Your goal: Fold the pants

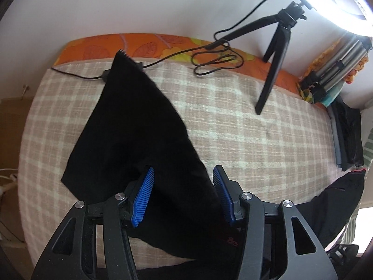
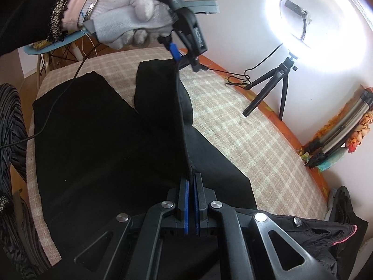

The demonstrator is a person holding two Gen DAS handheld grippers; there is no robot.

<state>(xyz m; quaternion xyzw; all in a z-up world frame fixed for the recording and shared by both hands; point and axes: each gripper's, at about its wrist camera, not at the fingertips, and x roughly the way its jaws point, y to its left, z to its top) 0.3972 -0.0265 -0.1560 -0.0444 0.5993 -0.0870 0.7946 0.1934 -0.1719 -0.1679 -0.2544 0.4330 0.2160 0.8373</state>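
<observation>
Black pants (image 2: 98, 140) lie spread on a plaid-covered bed (image 2: 244, 140). My right gripper (image 2: 191, 179) is shut on a raised edge of the pants, which runs taut up to my left gripper (image 2: 179, 58), held by a gloved hand at the far end. In the left wrist view the left gripper (image 1: 184, 177) has its blue pads (image 1: 143, 198) wide apart over a pant leg (image 1: 130, 126) lying on the bed; the cloth passes between the pads without being pinched.
A ring light (image 2: 326, 23) on a black tripod (image 2: 277, 88) stands on the bed's far side with a cable (image 1: 214, 63). Folded tripods (image 2: 342, 130) and stacked clothes (image 1: 347, 135) lie at the right. Another dark garment (image 2: 326, 235) lies near right.
</observation>
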